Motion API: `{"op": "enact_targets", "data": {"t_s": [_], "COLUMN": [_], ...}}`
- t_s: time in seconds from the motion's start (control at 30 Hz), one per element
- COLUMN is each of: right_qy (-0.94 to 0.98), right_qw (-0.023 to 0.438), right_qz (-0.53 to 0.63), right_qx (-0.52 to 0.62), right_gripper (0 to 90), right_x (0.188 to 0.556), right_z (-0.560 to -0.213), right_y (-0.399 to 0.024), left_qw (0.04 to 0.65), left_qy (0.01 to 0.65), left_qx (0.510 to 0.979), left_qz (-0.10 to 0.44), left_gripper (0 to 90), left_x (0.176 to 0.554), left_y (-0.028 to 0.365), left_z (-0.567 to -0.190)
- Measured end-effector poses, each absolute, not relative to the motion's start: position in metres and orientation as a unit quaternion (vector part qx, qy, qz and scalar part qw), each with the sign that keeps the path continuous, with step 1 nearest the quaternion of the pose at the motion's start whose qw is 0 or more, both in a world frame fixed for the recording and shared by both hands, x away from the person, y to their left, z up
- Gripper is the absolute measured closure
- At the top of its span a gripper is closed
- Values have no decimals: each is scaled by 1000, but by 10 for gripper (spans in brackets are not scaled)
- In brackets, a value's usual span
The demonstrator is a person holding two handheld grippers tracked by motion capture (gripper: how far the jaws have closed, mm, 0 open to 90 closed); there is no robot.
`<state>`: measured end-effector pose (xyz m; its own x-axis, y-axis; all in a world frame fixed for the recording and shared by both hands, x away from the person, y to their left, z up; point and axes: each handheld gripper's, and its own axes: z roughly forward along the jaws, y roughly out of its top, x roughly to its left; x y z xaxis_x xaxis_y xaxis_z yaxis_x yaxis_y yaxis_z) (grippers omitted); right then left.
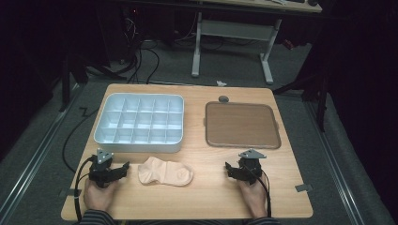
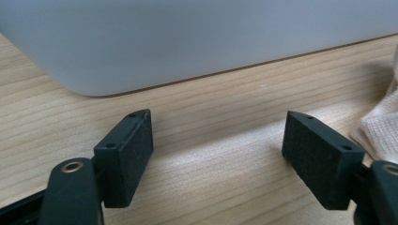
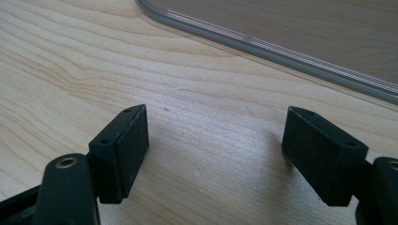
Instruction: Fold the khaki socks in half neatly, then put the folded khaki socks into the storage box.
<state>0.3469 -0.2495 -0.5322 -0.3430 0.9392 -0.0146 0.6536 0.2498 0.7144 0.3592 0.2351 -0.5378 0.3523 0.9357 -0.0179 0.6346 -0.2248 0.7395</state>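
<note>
A pale peach sock (image 1: pixel 165 171) lies flat on the wooden table near its front edge, between my two hands. My left gripper (image 1: pixel 123 167) rests on the table just left of the sock, open, with nothing between its pads (image 2: pixel 129 154); the sock's edge (image 2: pixel 382 129) shows at the right of the left gripper view. My right gripper (image 1: pixel 230 168) sits on the table right of the sock, open and empty, its pads (image 3: pixel 123 150) wide apart over bare wood.
A white divided organiser box (image 1: pixel 140 123) with several compartments stands at the back left; its wall (image 2: pixel 187 42) is close ahead of the left gripper. A brown tray (image 1: pixel 241 125) lies at the back right, its rim (image 3: pixel 263 44) ahead of the right gripper.
</note>
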Motion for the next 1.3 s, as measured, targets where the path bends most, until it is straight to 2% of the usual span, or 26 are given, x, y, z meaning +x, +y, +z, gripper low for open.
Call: {"op": "enact_targets", "data": {"t_s": [1.23, 1.3], "right_qy": [755, 755], "right_qw": [229, 229], "right_qz": [313, 314], "right_qx": [529, 529], "right_gripper": [241, 264], "right_x": [347, 347], "right_z": [-532, -532], "right_y": [-249, -249], "left_qw": [338, 338], "left_qy": [521, 521], "left_qx": [752, 752], "left_qz": [223, 223], "left_gripper": [261, 263], "left_x": [360, 360], "left_y": [236, 236], "left_z": [-538, -538]}}
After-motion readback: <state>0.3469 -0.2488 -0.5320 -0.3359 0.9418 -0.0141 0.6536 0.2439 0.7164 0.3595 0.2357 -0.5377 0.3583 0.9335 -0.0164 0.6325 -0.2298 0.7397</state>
